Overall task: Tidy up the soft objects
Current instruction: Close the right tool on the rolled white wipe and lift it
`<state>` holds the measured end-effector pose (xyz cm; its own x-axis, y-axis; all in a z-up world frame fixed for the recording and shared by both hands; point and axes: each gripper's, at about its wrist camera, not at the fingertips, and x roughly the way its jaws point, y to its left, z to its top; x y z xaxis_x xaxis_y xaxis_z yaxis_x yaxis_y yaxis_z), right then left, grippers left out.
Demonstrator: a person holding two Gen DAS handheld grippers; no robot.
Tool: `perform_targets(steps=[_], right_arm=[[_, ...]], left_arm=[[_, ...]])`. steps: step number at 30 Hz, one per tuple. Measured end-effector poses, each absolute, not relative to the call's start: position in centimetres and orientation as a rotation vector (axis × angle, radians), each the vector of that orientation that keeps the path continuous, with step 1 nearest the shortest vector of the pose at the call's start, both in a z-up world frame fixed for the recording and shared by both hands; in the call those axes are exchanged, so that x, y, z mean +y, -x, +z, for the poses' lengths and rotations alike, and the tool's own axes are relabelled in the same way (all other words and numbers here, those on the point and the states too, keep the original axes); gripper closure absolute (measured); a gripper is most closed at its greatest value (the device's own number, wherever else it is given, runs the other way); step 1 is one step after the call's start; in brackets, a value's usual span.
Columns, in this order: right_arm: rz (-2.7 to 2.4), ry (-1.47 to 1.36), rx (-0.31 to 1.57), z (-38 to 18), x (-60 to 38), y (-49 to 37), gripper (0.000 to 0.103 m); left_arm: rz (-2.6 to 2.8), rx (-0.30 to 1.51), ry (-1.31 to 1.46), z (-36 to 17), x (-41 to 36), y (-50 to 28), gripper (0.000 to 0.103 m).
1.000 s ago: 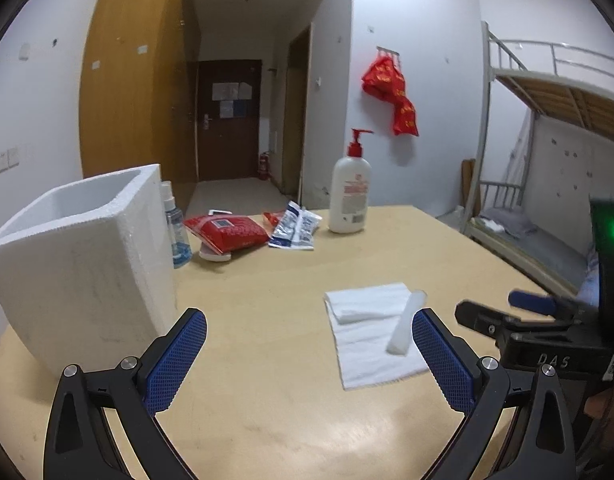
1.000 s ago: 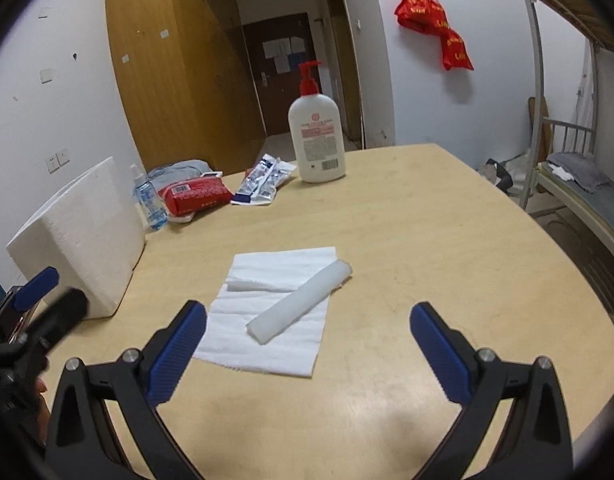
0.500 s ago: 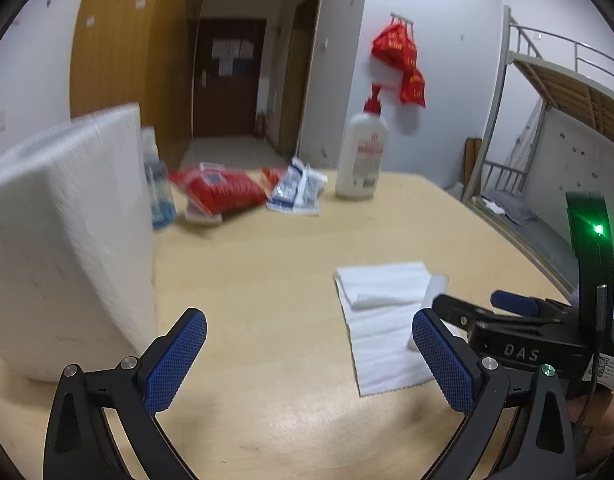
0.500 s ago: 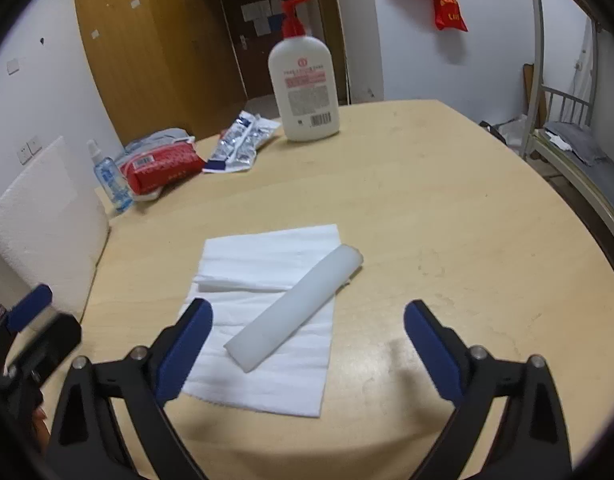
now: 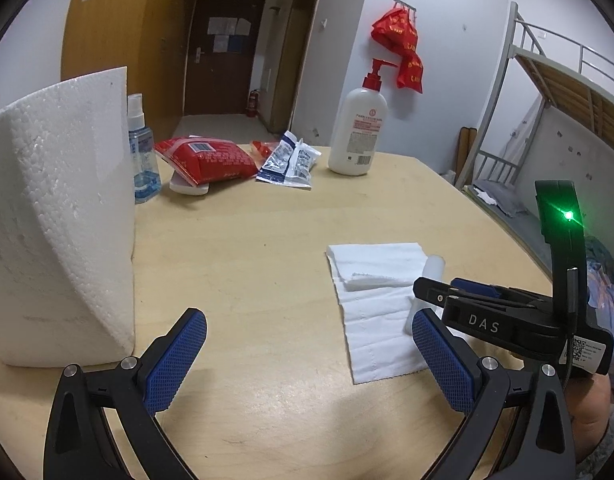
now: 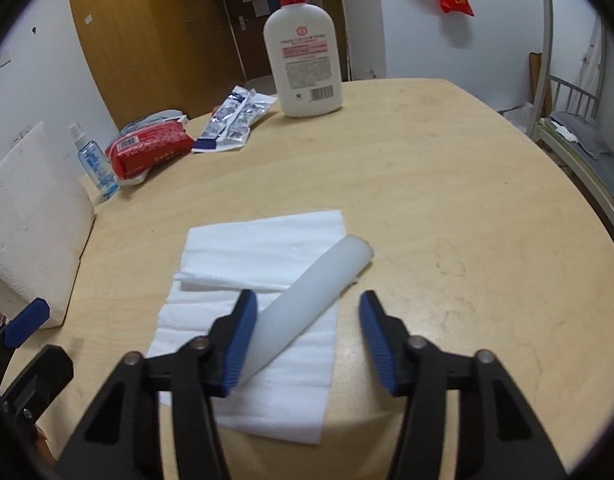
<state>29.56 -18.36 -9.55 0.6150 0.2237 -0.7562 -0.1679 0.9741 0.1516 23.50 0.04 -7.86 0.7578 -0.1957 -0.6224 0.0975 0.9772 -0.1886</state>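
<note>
Round wooden table (image 6: 447, 184) in a dorm room, white cloth (image 6: 267, 280) spread flat on it, pale foam strip (image 6: 315, 284) lying across the cloth, right gripper (image 6: 307, 336) half-spread, just been closing around the strip's near end, right pad clear, left gripper (image 5: 307, 360) wide apart, holding nothing, foam box (image 5: 59, 216) beside it.

Room: white painted walls (image 5: 459, 92), scuffed and marked in places. Tall light-brown wooden wardrobe (image 5: 119, 28) against the left wall. Behind it a short corridor ends at a dark brown wooden door (image 5: 223, 56) with paper notices taped to it; a small red fire extinguisher (image 5: 251, 102) stands on the pale floor just beside the door. Red fabric decorations (image 5: 399, 56) hang from a wall hook. Right side: grey metal bunk bed (image 5: 519, 92) with wooden slats under the upper bunk, grey bedding on the lower. Foreground: light wooden counter (image 5: 267, 232), rounded edge. Light even, indoor.
</note>
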Motion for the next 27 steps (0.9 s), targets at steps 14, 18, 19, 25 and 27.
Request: perform_targets(steps=[14,18,19,25,27], right_arm=[[0.278,-0.108,0.846,-8.8,-19.5,-28.9,0.090],[0.281,-0.110,0.829,-8.2,-19.8,-28.6,0.093],[0.284,-0.124,0.825,-8.1,-20.0,-28.6,0.093],[0.259,-0.117,0.850,-8.3,-19.7,-28.7,0.091],[0.247,-0.109,0.853,-8.3,-19.4,-28.9,0.077]], left_arm=[[-0.162,0.668,0.145,-7.4,0.1,-23.1,0.000],[-0.158,0.655,0.131,-7.2,-0.1,-22.9,0.000],[-0.157,0.651,0.132,-7.2,-0.2,-22.8,0.000],[-0.150,0.632,0.121,-6.8,-0.3,-22.5,0.000],[-0.148,0.628,0.121,-6.7,-0.3,-22.4,0.000]])
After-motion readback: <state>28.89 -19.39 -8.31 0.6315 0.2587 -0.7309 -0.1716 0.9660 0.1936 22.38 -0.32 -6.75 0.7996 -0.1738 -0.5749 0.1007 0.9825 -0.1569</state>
